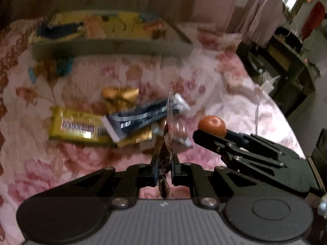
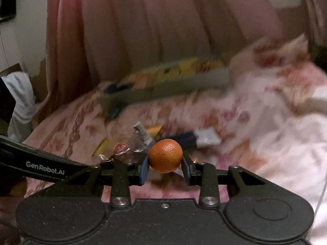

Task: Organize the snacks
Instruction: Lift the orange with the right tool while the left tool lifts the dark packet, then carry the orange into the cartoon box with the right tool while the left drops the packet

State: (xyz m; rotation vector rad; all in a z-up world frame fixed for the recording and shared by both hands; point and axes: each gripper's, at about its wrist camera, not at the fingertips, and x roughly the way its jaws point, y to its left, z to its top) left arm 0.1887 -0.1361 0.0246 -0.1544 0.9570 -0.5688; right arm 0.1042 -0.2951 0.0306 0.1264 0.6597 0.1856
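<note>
My left gripper (image 1: pixel 165 160) is shut on a clear snack packet (image 1: pixel 170 126) with brown contents, which stands up between the fingers above the bed. My right gripper (image 2: pixel 165 162) is shut on a small orange (image 2: pixel 165 155), held just right of the left gripper; the orange (image 1: pixel 212 125) also shows in the left wrist view. On the flowered bedspread lie a yellow packet (image 1: pixel 75 126), a dark blue packet (image 1: pixel 143 116) and a gold packet (image 1: pixel 120 97). A grey tray (image 1: pixel 114 48) holding several snacks sits at the back.
The pink flowered bedspread (image 1: pixel 61 163) covers the bed. Small blue and gold wrappers (image 1: pixel 55 67) lie in front of the tray's left end. A pink curtain (image 2: pixel 143 30) hangs behind the bed. Dark furniture (image 1: pixel 286 61) and a white cable (image 1: pixel 263 94) are beyond the right edge.
</note>
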